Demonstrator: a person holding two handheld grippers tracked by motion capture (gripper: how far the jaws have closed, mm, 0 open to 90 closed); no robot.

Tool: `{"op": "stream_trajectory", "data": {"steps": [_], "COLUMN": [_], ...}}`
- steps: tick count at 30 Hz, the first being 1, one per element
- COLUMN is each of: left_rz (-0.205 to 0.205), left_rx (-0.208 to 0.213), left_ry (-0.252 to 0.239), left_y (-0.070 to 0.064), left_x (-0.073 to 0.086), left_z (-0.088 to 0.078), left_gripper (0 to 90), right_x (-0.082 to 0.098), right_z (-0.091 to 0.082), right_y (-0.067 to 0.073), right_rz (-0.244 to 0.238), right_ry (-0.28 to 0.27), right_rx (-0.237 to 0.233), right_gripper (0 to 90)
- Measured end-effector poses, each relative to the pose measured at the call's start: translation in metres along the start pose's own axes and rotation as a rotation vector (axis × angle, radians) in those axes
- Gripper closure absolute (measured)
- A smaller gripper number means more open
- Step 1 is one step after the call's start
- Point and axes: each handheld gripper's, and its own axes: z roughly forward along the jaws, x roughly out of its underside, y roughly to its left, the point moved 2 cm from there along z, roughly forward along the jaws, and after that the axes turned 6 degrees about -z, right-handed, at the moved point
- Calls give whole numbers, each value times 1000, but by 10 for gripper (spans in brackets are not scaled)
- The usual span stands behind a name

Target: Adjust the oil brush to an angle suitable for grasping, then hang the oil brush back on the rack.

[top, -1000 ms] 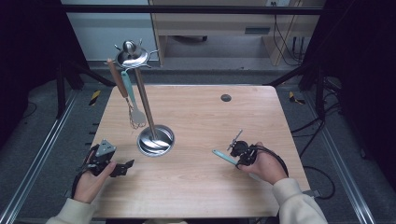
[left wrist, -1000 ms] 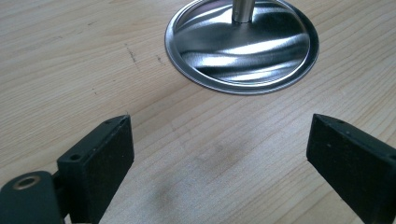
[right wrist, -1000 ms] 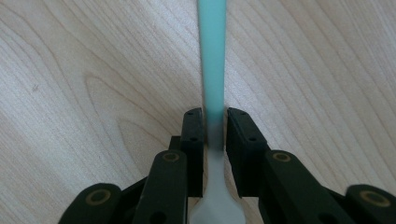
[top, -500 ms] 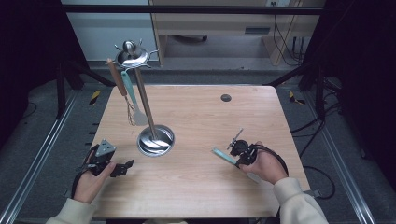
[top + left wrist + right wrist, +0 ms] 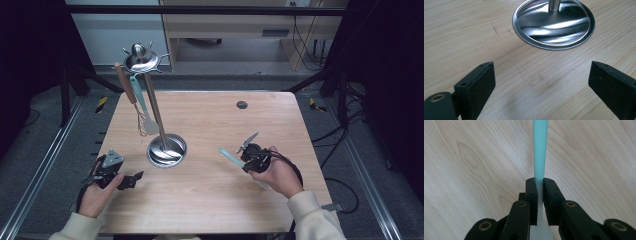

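Right hand-held gripper (image 5: 248, 161) risen, pinching teal spatula (image 5: 540, 150); left hand-held gripper (image 5: 131, 180) spread.

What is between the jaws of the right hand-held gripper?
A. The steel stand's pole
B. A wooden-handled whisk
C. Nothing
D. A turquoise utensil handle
D: in the right gripper view the right hand-held gripper has its jaws pressed on the turquoise utensil handle.

table: light wood (image 5: 210, 200) | floor: grey carpet (image 5: 45, 130) | behind: pale cabinet (image 5: 115, 35), wooden desk (image 5: 225, 20)
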Motion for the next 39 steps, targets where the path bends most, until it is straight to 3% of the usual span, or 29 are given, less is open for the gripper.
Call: {"op": "stream_trajectory", "data": {"steps": [6,17,39], "left_rz": [2,-1,-13], "left_rx": [-3,-13,-24], "left_ry": [1,-5,-4], "left_y": [1,2,7], "left_x": [0,1,3], "left_z": [0,0,-2], "left_gripper": [67,66,65], "right_x": [-15,-35,-76], "right_z": [-13,-36,-80], "right_y": [8,13,30], "right_rz": [0,50,74], "right_ry": [-73,-251,-519], "right_rx": [5,40,105], "right_gripper": [827,827,827]}}
